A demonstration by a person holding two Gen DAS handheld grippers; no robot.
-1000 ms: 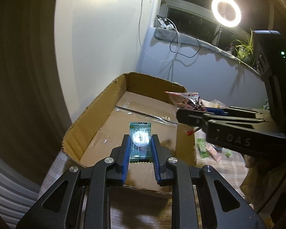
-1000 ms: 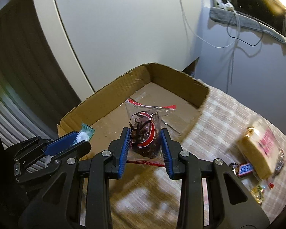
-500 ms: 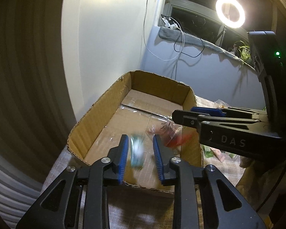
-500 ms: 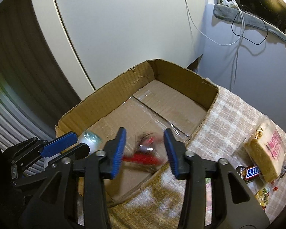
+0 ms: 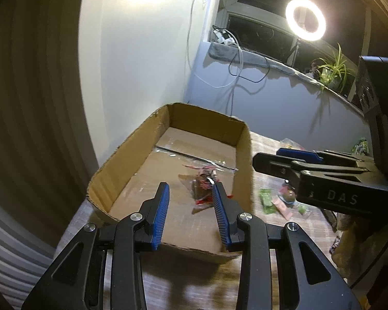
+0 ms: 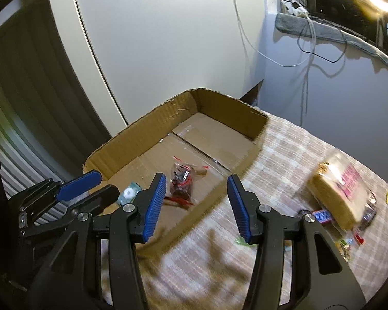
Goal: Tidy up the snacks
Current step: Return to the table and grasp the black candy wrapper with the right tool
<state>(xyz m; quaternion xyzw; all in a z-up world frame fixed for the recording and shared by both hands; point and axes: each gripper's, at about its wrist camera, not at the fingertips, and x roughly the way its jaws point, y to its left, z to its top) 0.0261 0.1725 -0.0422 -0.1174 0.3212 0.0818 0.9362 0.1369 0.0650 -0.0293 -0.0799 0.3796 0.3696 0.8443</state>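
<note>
A dim room; a table (image 5: 276, 232) under checked cloth carries a shallow cardboard box (image 5: 116, 165).

Left wrist view: the left tool (image 5: 190, 196) is opening over the box, nothing between its jaws. A red-and-clear snack bag (image 5: 203, 183) lies inside. Loose snacks (image 5: 276, 201) remain outside.

Right wrist view: the right tool (image 6: 196, 186) is opening, empty. A small green packet (image 6: 128, 193) also lies boxed. A cake pack (image 6: 338, 193) and candy bar (image 6: 322, 217) still await sorting.

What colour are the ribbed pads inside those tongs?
Blue pads on black arms, clearest in the right wrist view.
</note>
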